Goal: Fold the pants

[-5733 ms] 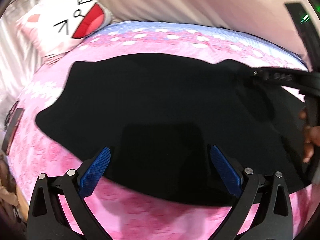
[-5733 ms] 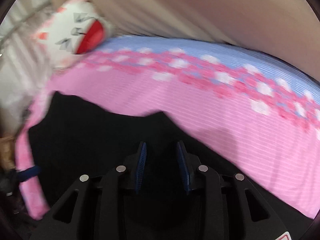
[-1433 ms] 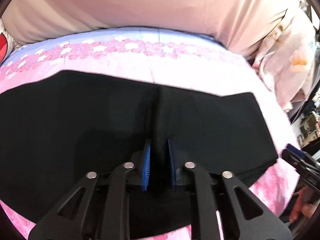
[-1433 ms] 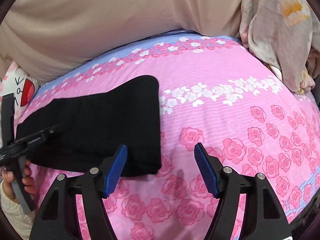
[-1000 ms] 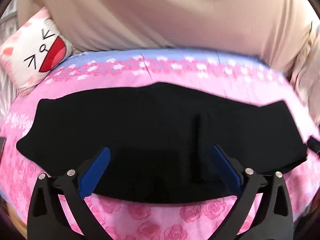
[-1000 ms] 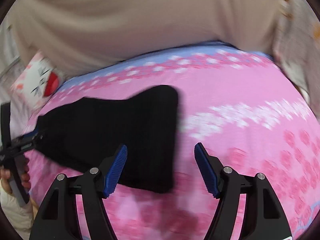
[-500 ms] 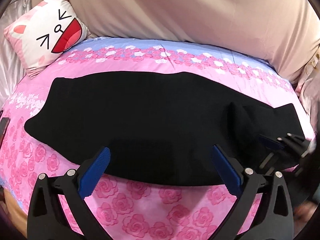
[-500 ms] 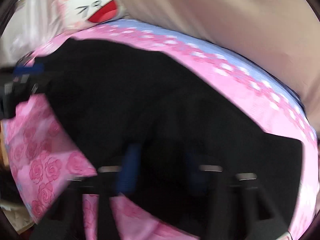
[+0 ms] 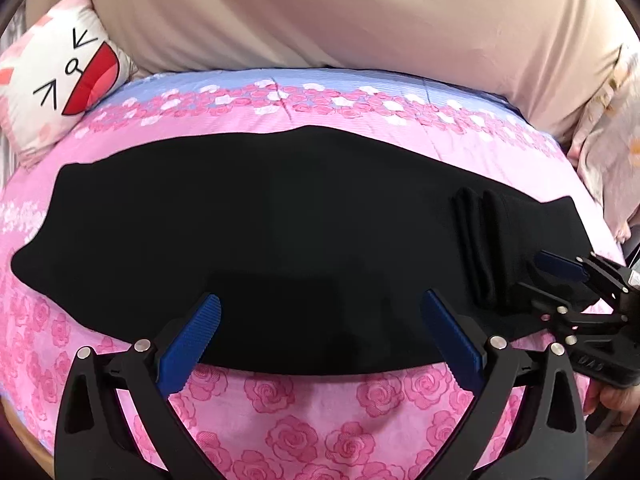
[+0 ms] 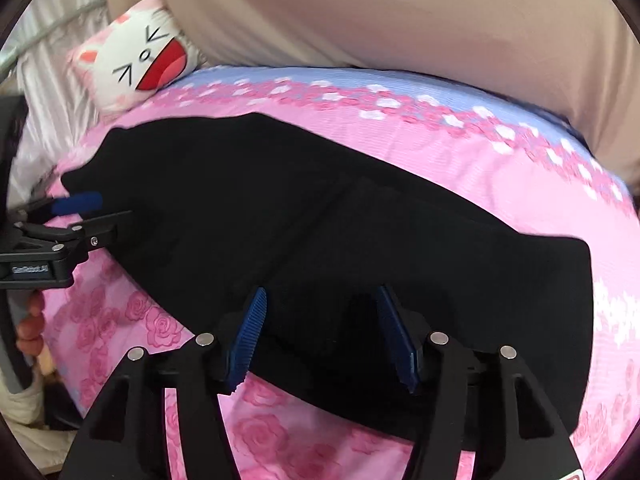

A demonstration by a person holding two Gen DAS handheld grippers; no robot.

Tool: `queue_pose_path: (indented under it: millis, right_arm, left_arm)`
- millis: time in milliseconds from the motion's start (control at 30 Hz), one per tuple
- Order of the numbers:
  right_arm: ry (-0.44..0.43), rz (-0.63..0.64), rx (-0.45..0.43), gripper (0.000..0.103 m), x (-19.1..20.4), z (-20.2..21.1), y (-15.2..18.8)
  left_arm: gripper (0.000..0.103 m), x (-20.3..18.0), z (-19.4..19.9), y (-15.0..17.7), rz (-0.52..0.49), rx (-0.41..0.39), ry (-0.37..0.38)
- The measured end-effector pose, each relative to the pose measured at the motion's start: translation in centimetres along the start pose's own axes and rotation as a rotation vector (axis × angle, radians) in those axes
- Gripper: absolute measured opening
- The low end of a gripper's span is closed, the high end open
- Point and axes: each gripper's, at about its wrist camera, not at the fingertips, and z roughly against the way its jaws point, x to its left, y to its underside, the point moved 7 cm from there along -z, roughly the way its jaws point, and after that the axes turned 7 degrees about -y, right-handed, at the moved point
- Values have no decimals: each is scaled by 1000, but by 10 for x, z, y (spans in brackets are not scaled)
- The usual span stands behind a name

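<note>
The black pants (image 9: 280,232) lie flat along the pink rose bedsheet (image 9: 304,420), stretched left to right, with a raised crease near their right end (image 9: 480,248). My left gripper (image 9: 320,344) is open and empty, just above the pants' near edge. It also shows at the left in the right wrist view (image 10: 80,220). My right gripper (image 10: 320,340) is open over the near edge of the pants (image 10: 360,240), holding nothing. In the left wrist view the right gripper (image 9: 560,284) hovers at the pants' right end.
A white cat-face pillow (image 9: 60,76) sits at the far left corner, also in the right wrist view (image 10: 140,60). A beige cover (image 9: 360,20) rises behind the bed. A floral cloth (image 9: 612,140) lies at the far right. The bed's near edge is below the grippers.
My left gripper opened, let go of the pants and pulled back. My right gripper moved in over the pants' right end and stays open. The pants now lie flat.
</note>
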Motion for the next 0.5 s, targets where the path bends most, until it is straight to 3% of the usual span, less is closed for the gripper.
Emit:
queue_pose_path:
  millis: [100, 200, 233, 300, 367, 500]
  right_arm:
    - [-40, 13, -2, 61, 17, -5, 1]
    - [-7, 77, 9, 69, 31, -19, 2]
    - [17, 104, 1, 66, 34, -21, 3]
    - [46, 118, 4, 46, 32, -24, 1]
    - [-6, 76, 3, 37, 25, -18, -3]
    - [-108, 27, 7, 39, 16, -5, -1]
  left_arm:
    - [98, 3, 0, 2, 6, 5, -5]
    - [98, 8, -2, 4, 21, 18, -7]
    - [98, 8, -2, 4, 22, 21, -7]
    - [98, 10, -1, 3, 17, 18, -13]
    - [98, 11, 1, 3, 14, 12, -14]
    - [98, 13, 1, 4, 18, 12, -9]
